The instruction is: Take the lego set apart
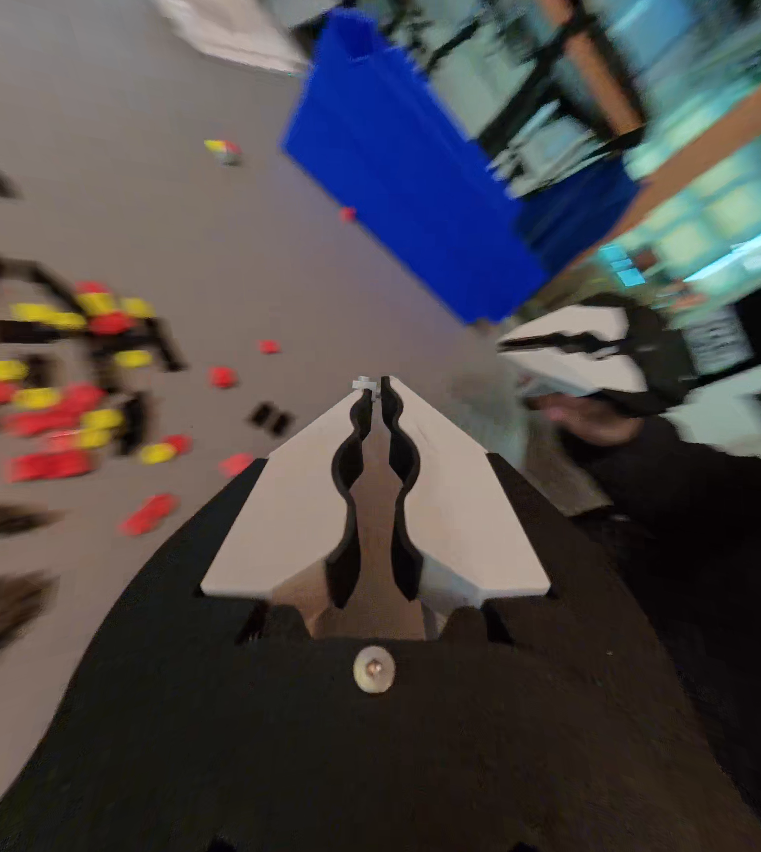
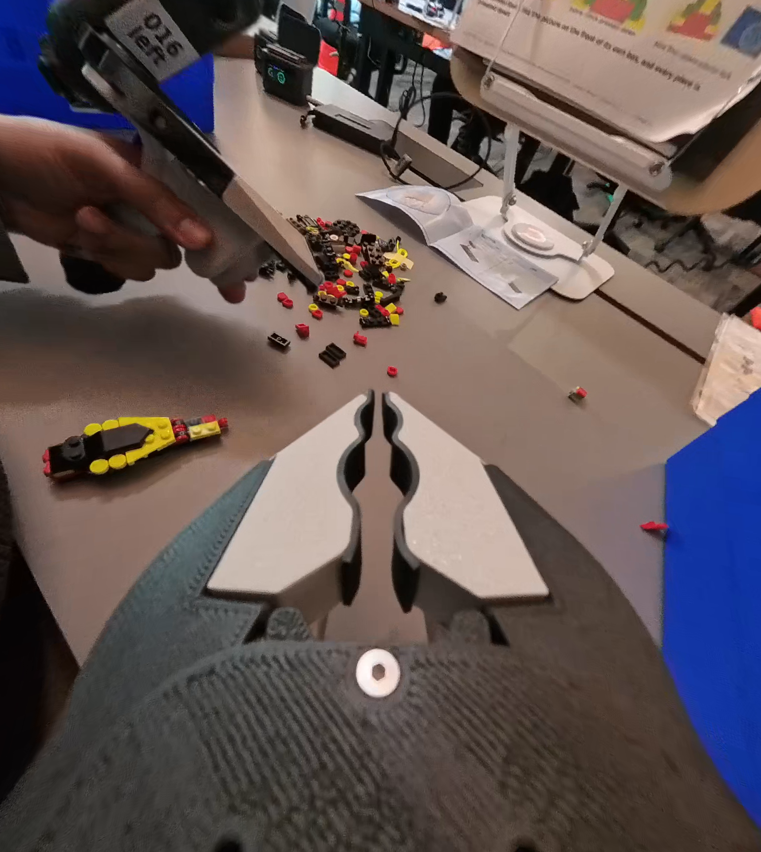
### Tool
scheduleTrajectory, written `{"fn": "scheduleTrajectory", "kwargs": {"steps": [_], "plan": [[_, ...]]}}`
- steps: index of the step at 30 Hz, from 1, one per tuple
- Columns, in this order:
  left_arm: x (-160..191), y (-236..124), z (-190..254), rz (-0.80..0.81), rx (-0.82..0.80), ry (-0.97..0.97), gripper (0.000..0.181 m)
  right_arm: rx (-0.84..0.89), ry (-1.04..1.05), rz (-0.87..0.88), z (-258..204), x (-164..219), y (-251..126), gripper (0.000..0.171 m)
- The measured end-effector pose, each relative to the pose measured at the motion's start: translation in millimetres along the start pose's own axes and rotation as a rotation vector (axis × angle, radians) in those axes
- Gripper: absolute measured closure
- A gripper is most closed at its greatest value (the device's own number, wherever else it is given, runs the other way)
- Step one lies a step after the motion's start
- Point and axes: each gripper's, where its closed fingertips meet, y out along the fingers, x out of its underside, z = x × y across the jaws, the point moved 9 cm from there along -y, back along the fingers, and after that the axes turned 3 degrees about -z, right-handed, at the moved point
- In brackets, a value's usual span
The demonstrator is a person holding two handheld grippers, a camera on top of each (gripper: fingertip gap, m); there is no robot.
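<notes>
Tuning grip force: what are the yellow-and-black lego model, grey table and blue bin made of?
Yellow-and-black lego model: hard moulded plastic, glossy, with highlights on its studs. Grey table: smooth matte top, probably laminate; soft reflections only. Blue bin: rigid plastic by the look, even satin colour.

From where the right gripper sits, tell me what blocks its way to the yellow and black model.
Nothing visible does. The model lies on bare table left of the right gripper, with only tabletop between them. The loose pieces lie farther off.
</notes>
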Motion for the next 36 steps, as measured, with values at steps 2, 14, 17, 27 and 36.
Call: {"fn": "scheduleTrajectory", "kwargs": {"steps": [2,14,17,27,36], "plan": [[-2,-10,-17,-0.026,-0.166,0.052,0.177,-0.008,0.041,-0.017,2,3,2,0.168],[-23,-45,-38,0.223,-0.440,0.094,0.109,0.085,0.107,-0.123,16,16,7,0.170],[-19,-42,-42,0.136,-0.355,0.075,0.118,0.095,0.185,-0.126,23,19,8,0.171],[-11,-29,-28,-0.023,-0.547,0.454,0.142,0.075,0.221,-0.132,22,21,11,0.165],[-13,-39,-50,0.011,-0.556,0.222,0.136,0.218,0.363,-0.194,38,34,17,0.127]]}}
